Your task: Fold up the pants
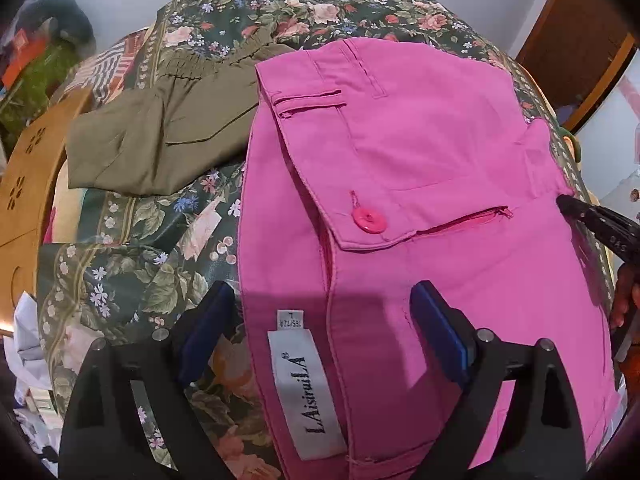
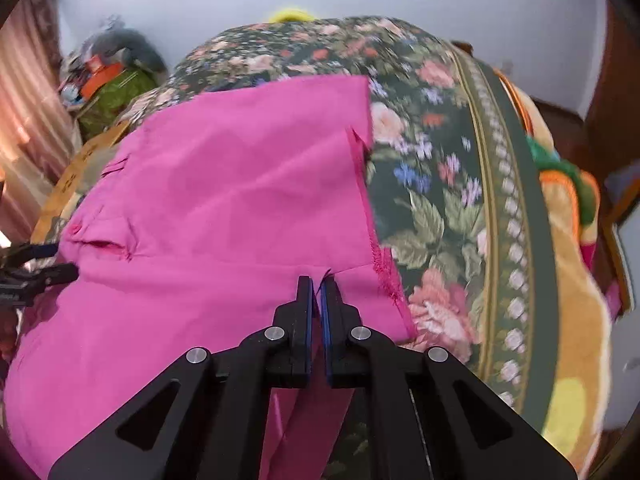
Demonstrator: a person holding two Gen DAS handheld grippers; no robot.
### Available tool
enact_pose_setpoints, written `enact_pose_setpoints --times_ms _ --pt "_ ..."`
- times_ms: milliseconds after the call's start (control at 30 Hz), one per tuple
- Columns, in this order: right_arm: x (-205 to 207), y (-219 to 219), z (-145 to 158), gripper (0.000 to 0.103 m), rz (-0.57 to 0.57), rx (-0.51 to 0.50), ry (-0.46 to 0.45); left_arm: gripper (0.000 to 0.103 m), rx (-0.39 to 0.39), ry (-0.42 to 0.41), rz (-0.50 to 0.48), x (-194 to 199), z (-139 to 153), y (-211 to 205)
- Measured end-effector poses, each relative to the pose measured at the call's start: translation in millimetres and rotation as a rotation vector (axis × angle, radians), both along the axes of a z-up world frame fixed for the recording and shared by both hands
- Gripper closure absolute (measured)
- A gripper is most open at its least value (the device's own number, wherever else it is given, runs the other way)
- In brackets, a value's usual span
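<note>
Pink pants [image 1: 420, 152] lie on the floral bedspread [image 1: 132, 248], waistband toward me, with a round pink button [image 1: 369, 219], a zip and a white brand label [image 1: 304, 392] showing. My left gripper [image 1: 322, 292] stands open, its blue pads straddling the waistband just above the label without touching it. In the right wrist view the pants [image 2: 224, 184] spread ahead, and my right gripper [image 2: 318, 280] is shut on a fold of their near edge, with cloth hanging below the pads. Its tip [image 1: 562, 201] shows at the pants' right edge. The left gripper [image 2: 56, 260] appears at the far left.
Folded olive-green pants [image 1: 160, 136] lie left of the pink pair. A wooden board with cut-out flowers [image 1: 24, 192] borders the bed's left side. An orange and yellow blanket [image 2: 572, 280] hangs along the right side. Clutter [image 2: 112, 76] is piled by the wall.
</note>
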State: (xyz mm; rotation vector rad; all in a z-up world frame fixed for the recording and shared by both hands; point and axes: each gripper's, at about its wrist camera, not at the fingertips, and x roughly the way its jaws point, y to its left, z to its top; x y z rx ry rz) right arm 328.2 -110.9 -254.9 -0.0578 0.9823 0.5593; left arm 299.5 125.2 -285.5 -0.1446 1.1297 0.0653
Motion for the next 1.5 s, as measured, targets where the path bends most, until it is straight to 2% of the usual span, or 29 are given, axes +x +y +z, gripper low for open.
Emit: enact_pose_setpoints --times_ms 100,167,267,300,367,400,433,567,667,733,900,1067,1200,1333,1400,1433,1467,1500 --pt "-1.0 5.9 6.4 0.1 0.024 -0.07 0.0 0.015 0.029 -0.005 -0.004 -2.8 8.1 -0.4" --pt "-0.8 3.4 13.3 0.097 0.037 -0.071 0.034 0.017 0.048 -0.029 0.002 -5.1 19.5 2.0" --pt "-2.3 -3.1 27.3 0.091 0.025 -0.082 0.024 0.017 0.001 -0.113 0.016 -6.6 45.8 15.4" --pt "-4.3 -6.4 33.6 0.088 0.016 -0.074 0.007 0.017 -0.005 -0.133 0.026 -4.9 52.9 19.3" --pt "-3.5 -16.0 48.9 0.072 -0.011 -0.043 -0.024 0.017 0.01 -0.169 0.043 2.7 66.6 27.3" --pt "-1.8 -19.0 55.3 0.058 -0.023 -0.029 -0.038 0.017 0.025 -0.181 0.05 8.2 71.7 30.8" --pt "0.1 -22.2 63.2 0.052 -0.037 -0.012 -0.057 0.017 0.036 -0.189 0.055 13.5 75.4 34.0" --pt "15.8 -23.4 86.7 0.049 -0.063 0.022 -0.12 0.017 0.063 -0.208 0.064 40.1 81.0 47.7" --pt "33.2 -20.0 92.3 0.036 -0.073 0.029 -0.143 0.019 0.075 -0.22 0.063 63.6 77.3 54.2" --pt "43.1 -16.2 90.7 0.035 -0.078 0.033 -0.163 0.029 0.069 -0.234 0.053 76.1 71.4 55.7" --pt "70.4 0.4 67.9 0.035 -0.043 0.007 -0.15 0.041 0.018 -0.185 0.054 111.1 39.0 59.4" --pt "98.4 16.0 43.3 0.035 -0.009 -0.033 -0.124 0.041 -0.013 -0.138 0.037 133.8 11.9 61.9" --pt "120.3 24.3 28.9 0.035 0.008 -0.018 -0.106 0.041 -0.105 -0.128 0.05 141.9 0.4 70.4" --pt "137.3 28.2 16.9 0.035 -0.005 0.024 -0.07 0.041 -0.151 -0.111 0.041 149.0 -5.5 74.5" --pt "140.1 31.4 12.0 0.04 0.004 0.057 -0.053 0.045 -0.16 -0.107 0.027 151.5 -7.1 74.5" --pt "139.4 33.3 11.9 0.046 0.005 0.053 -0.066 0.056 -0.188 -0.106 0.016 152.3 -7.9 74.6" --pt "136.9 35.2 13.0 0.051 0.012 0.052 -0.086 0.062 -0.221 -0.102 0.007 152.8 -8.8 75.7" --pt "136.2 36.3 14.1 0.063 0.018 0.057 -0.091 0.064 -0.254 -0.093 0.012 153.7 -10.2 76.7"
